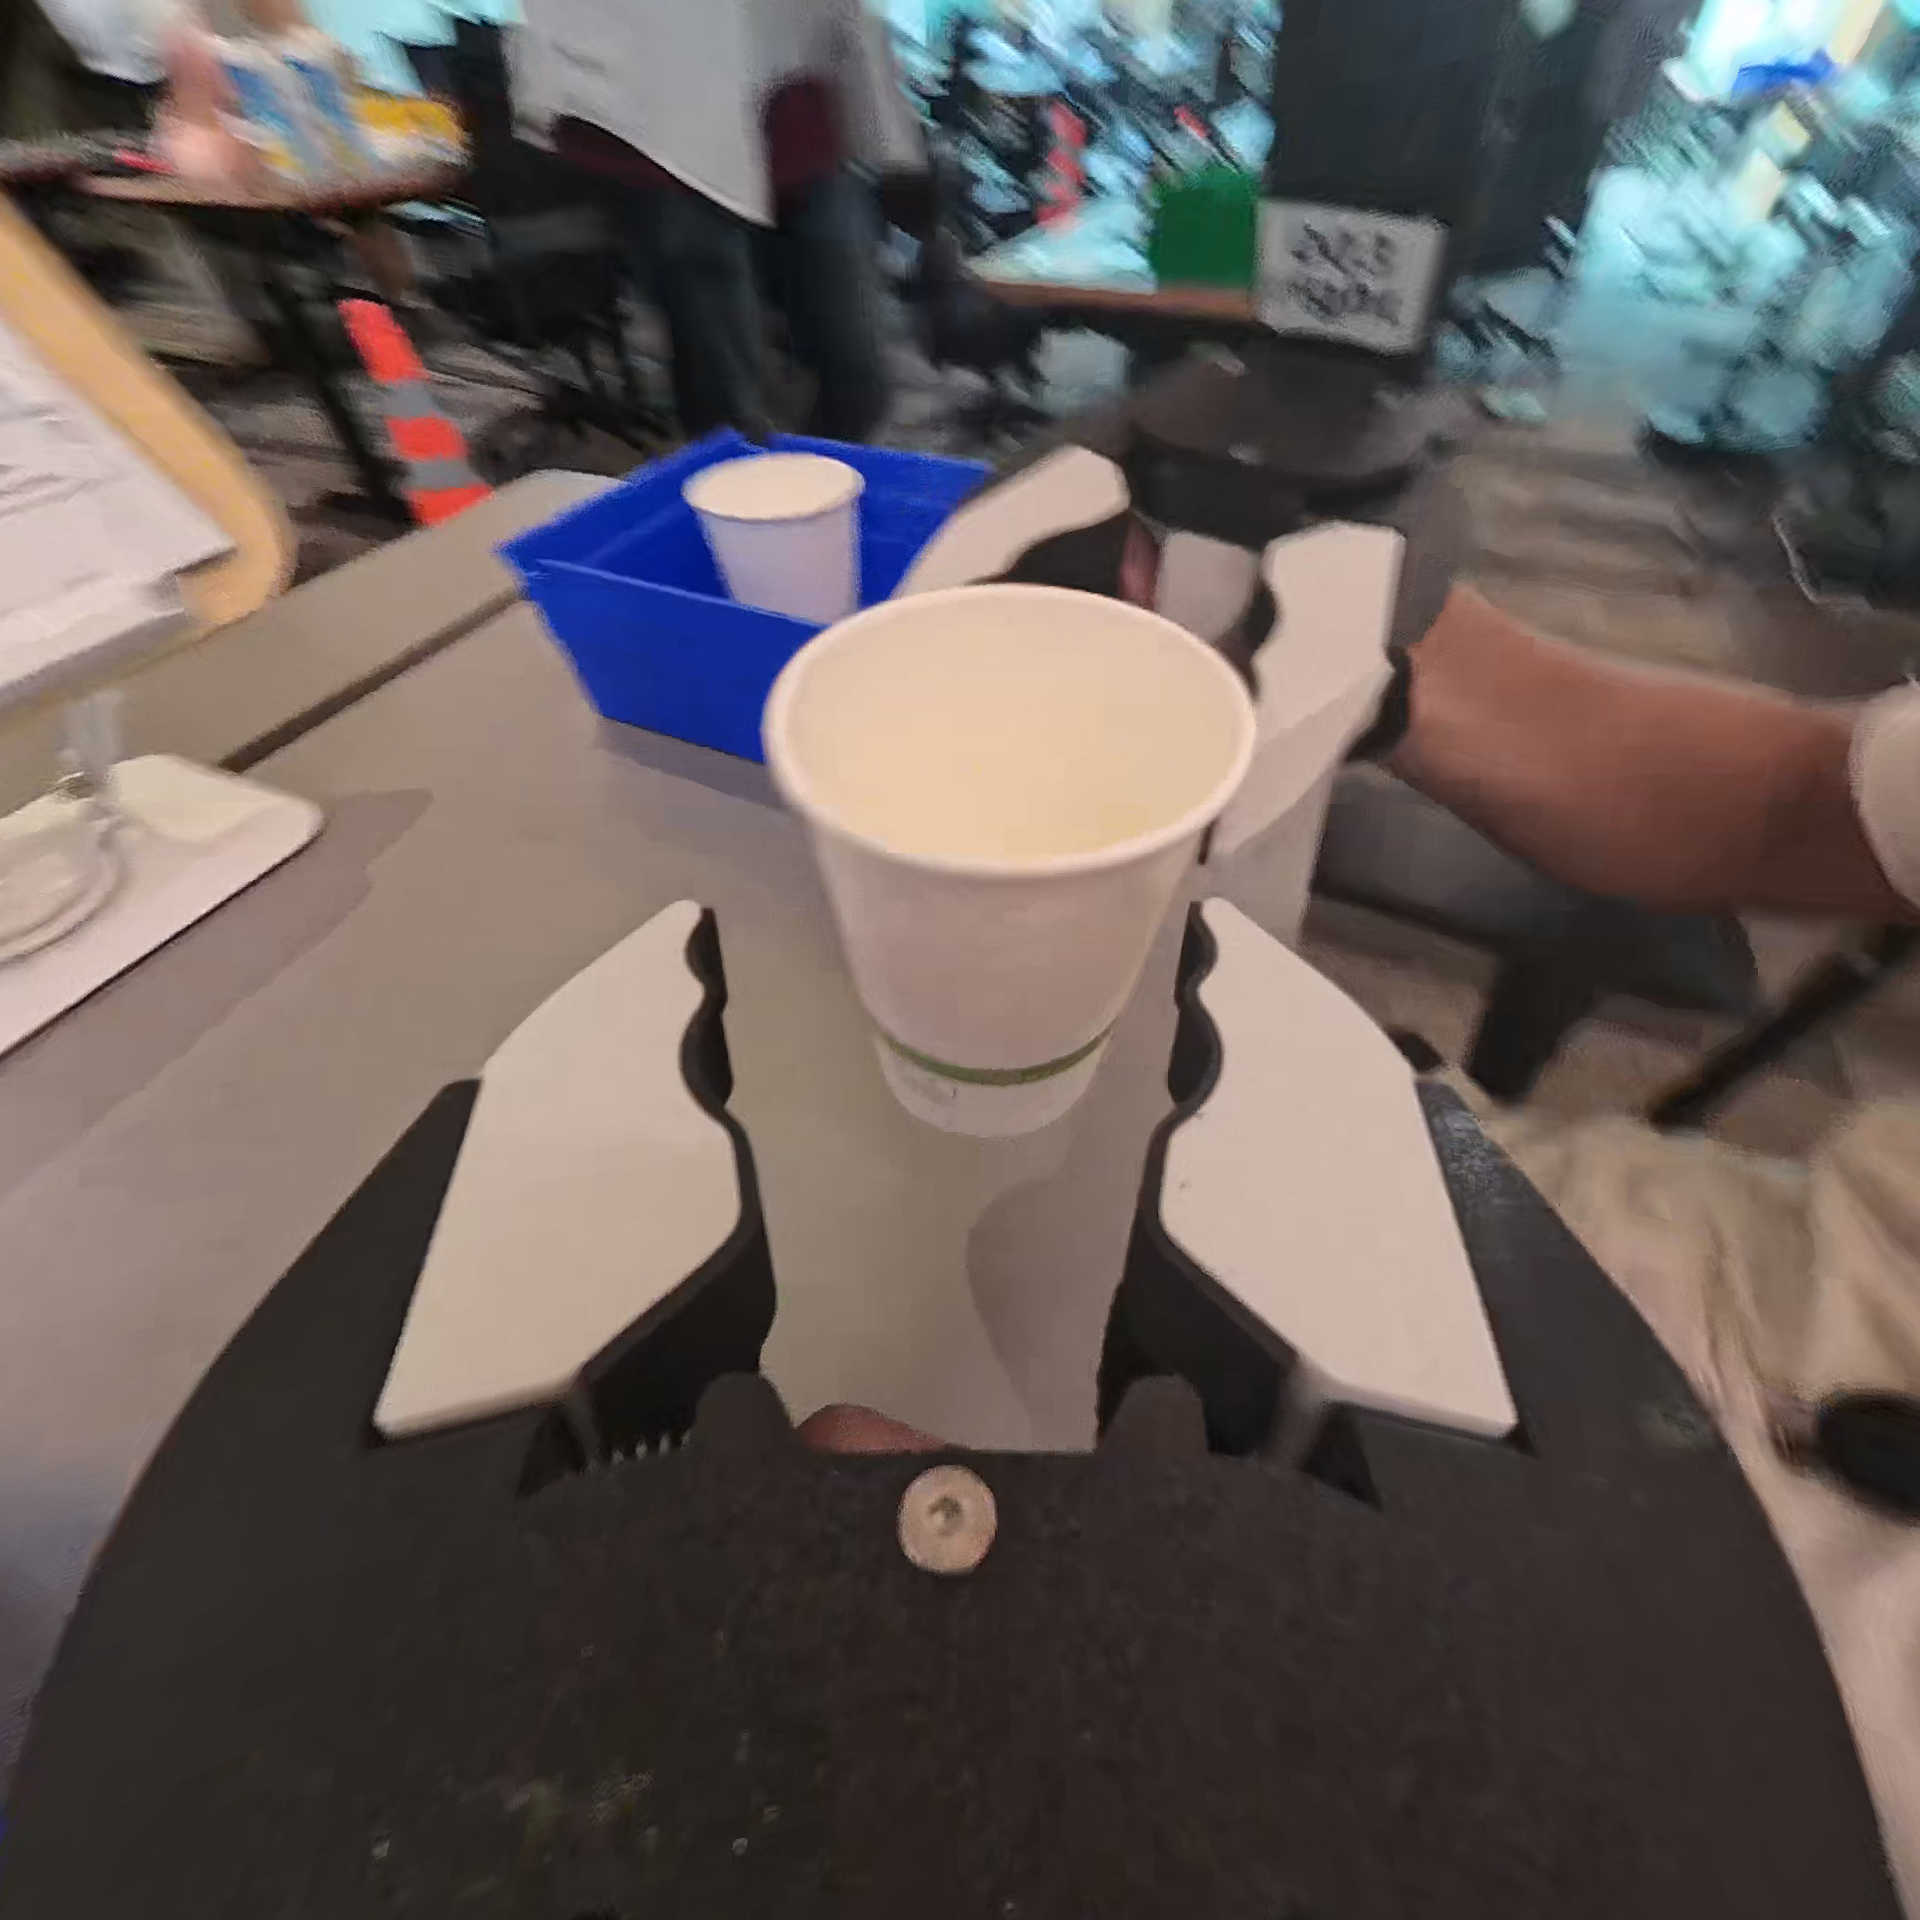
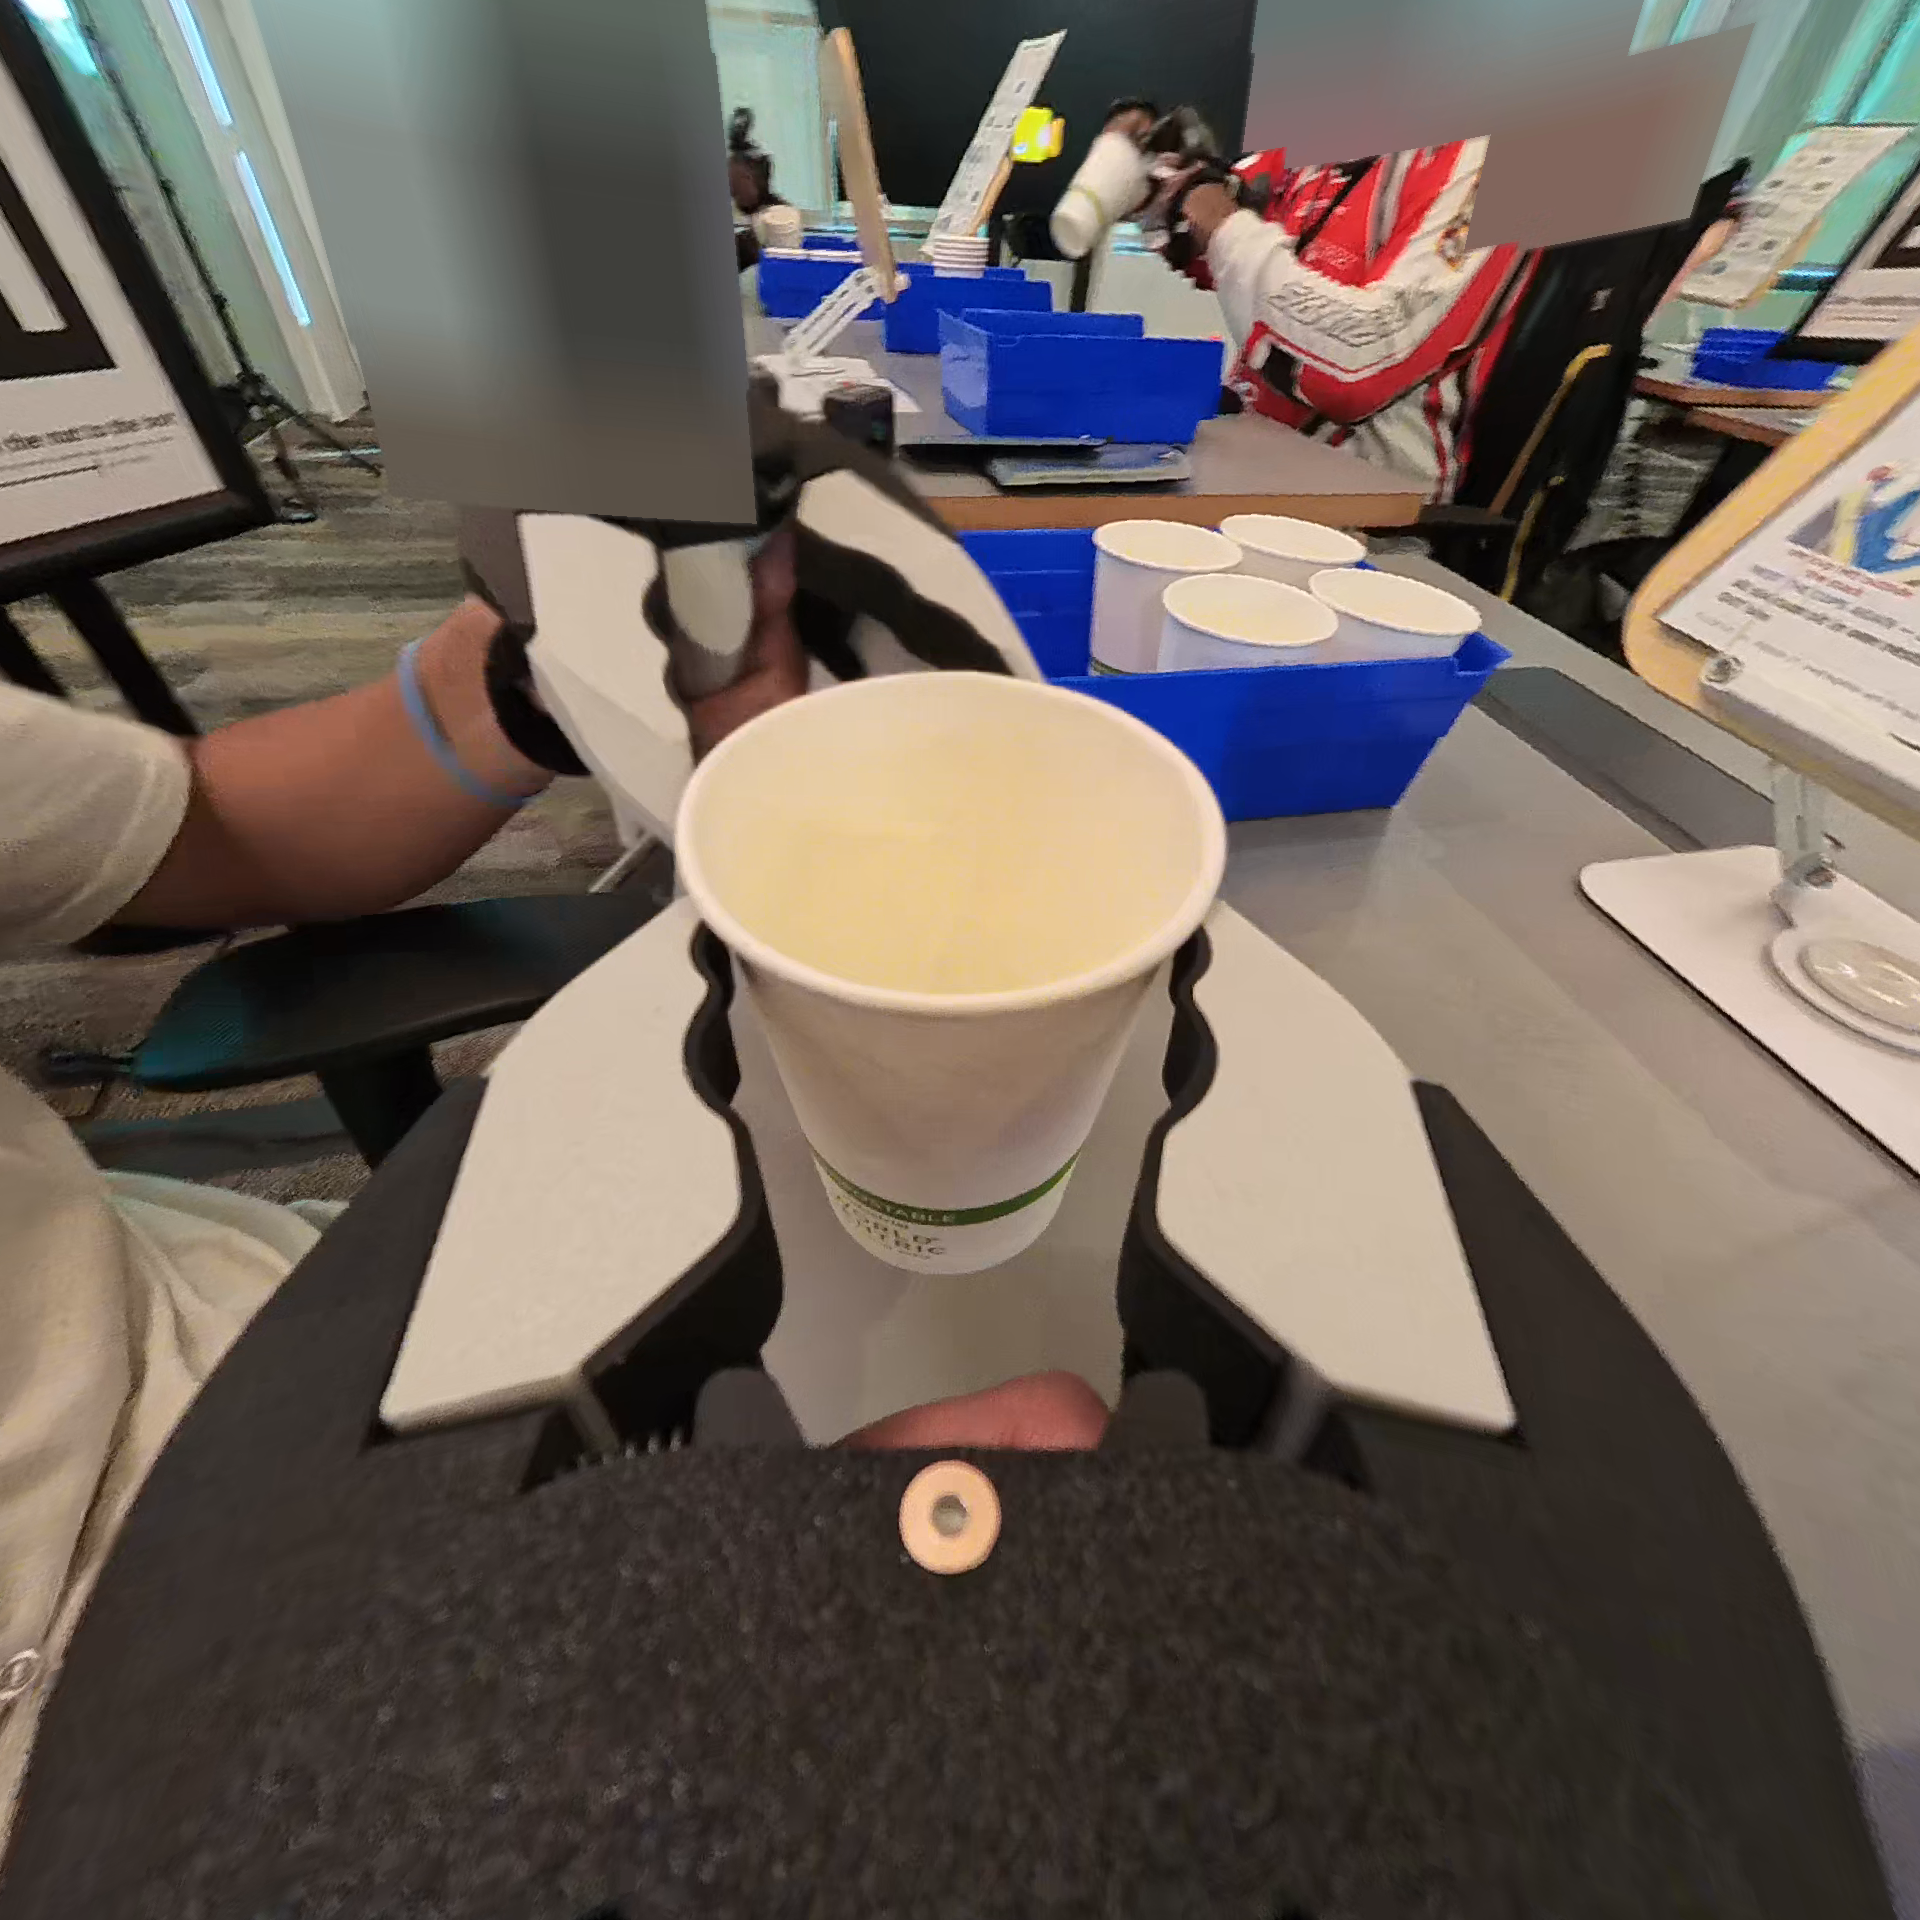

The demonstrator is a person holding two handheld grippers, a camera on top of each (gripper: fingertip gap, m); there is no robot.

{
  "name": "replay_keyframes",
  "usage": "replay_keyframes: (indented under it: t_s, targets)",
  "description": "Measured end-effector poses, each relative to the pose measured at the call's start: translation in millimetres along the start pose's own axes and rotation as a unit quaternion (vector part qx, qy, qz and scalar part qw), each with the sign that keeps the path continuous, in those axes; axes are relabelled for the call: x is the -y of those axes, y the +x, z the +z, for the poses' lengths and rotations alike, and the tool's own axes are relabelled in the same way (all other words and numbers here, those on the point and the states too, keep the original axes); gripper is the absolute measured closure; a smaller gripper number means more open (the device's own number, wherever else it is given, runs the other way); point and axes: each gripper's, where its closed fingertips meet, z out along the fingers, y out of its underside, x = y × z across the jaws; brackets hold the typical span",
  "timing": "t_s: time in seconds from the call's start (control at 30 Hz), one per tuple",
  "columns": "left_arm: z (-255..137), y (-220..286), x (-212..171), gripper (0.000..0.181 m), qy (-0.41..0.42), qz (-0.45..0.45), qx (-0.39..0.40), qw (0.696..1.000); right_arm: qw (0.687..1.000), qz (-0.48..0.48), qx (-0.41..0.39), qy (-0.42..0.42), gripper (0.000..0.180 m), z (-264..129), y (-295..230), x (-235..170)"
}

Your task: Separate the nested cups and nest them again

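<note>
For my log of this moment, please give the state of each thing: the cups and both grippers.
Cup: upright, empty, on the table, not gripped.
Left gripper: open, around the cup.
Right gripper: open, around the cup.
Four cups in blue bin: upright.

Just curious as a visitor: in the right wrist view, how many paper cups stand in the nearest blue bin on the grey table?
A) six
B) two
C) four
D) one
C: four open white rims show together inside the blue bin, two cups in front and two behind.
</note>
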Motion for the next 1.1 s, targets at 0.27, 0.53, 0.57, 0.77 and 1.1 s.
replay_keyframes:
  t_s: [0.27, 0.53, 0.57, 0.77, 1.1]
  targets:
    - [-63.0, -65.0, -70.0, 0.112, 0.066, -0.105, 0.409, 0.904, 0.975, 0.081, -0.208, 0.000, 0.098, -31.6, 25.2, -38.8]
    - [-61.7, -71.7, -93.3, 0.111, 0.043, -0.093, 0.429, 0.897, 0.930, 0.077, -0.356, 0.049, 0.098, -78.4, 33.0, -40.2]
    - [-60.4, -72.5, -96.3, 0.110, 0.035, -0.094, 0.430, 0.897, 0.925, 0.071, -0.369, 0.057, 0.098, -87.5, 38.9, -30.8]
    - [-59.4, -74.8, -98.4, 0.109, 0.026, -0.088, 0.428, 0.899, 0.847, 0.039, -0.526, 0.064, 0.098, -176.4, 148.9, 22.3]
    - [-63.8, -78.7, -98.1, 0.109, 0.031, -0.104, 0.416, 0.903, 0.764, 0.108, -0.636, -0.024, 0.097, -225.9, 296.7, -35.0]
